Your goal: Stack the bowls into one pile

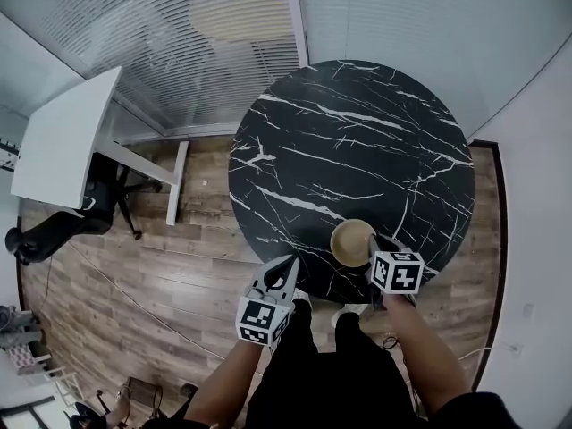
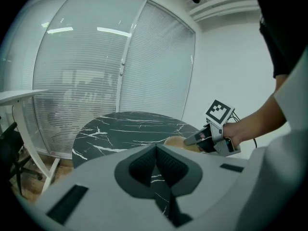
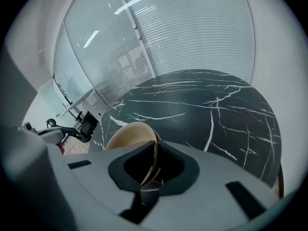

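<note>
Tan bowl (image 1: 351, 241) on near edge of marble table (image 1: 357, 132).
Your right gripper (image 1: 375, 245) pinches its right rim; your left gripper (image 1: 284, 273), jaws pressed together and empty, hangs to its left, apart.

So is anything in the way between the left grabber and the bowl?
No, nothing visible. Only bare table lies between the left gripper and the tan bowl. The right gripper is shut on the bowl's rim, on the side away from the left one.
</note>
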A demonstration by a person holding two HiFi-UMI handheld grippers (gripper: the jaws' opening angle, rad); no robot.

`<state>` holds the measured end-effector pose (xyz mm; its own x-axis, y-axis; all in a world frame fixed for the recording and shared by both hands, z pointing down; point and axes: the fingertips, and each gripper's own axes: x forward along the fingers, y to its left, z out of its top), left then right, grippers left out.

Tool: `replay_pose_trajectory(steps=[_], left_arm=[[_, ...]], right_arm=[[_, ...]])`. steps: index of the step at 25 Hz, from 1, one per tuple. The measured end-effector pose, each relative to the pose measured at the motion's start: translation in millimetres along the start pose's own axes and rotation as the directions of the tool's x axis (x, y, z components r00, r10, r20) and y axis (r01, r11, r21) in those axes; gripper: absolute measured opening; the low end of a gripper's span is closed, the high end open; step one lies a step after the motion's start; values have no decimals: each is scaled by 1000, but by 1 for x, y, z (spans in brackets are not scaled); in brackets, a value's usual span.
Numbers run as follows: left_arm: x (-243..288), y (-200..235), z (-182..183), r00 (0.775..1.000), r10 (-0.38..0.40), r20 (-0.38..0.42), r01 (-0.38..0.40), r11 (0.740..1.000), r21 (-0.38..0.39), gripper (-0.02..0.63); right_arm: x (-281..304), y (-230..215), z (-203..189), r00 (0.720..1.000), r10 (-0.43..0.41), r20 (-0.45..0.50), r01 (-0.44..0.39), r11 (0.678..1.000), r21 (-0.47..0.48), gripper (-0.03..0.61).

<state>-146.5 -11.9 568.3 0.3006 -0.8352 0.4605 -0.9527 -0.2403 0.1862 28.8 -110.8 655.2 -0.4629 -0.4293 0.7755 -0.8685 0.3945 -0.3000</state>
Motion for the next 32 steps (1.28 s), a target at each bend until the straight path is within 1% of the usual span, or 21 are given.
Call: replay_pose_trajectory(steps=[4, 8, 10, 16, 22, 24, 26, 30, 32], left_arm=[[0, -1, 2, 1000, -4, 4, 4, 1000, 3, 14], [-1, -1, 3, 1000, -9, 5, 9, 1000, 2, 14], [-2, -1, 4, 1000, -11, 5, 11, 1000, 6, 14], [-4, -4, 5, 1000, -24, 6, 24, 1000, 15, 14], [3, -15, 20, 998, -57, 21, 56, 998, 32, 14], [7, -21, 32, 997, -70, 40, 68, 997, 44, 14], [12, -27, 45, 994, -87, 61, 83, 995, 58, 14], [16, -37, 71, 989, -116, 93, 108, 990, 90, 14], [14, -43, 86, 985, -129, 115, 118, 988, 96, 14]], right_arm=[[0, 2, 1, 1000, -10, 14, 11, 1000, -20, 40], [-3, 4, 2, 999, -27, 25, 28, 999, -45, 86], [-6, 2, 3, 998, -39, 40, 41, 998, -50, 96], [-23, 0, 16, 994, -50, 100, 57, 996, -66, 98], [-57, 16, 39, 981, -6, 193, 34, 989, -143, 80], [-70, 24, 49, 971, 21, 238, 22, 984, -177, 74], [-85, 33, 59, 955, 56, 291, 6, 978, -207, 66], [-115, 48, 79, 911, 118, 396, -30, 975, -221, 44], [-132, 52, 88, 887, 131, 443, -23, 970, -241, 32]])
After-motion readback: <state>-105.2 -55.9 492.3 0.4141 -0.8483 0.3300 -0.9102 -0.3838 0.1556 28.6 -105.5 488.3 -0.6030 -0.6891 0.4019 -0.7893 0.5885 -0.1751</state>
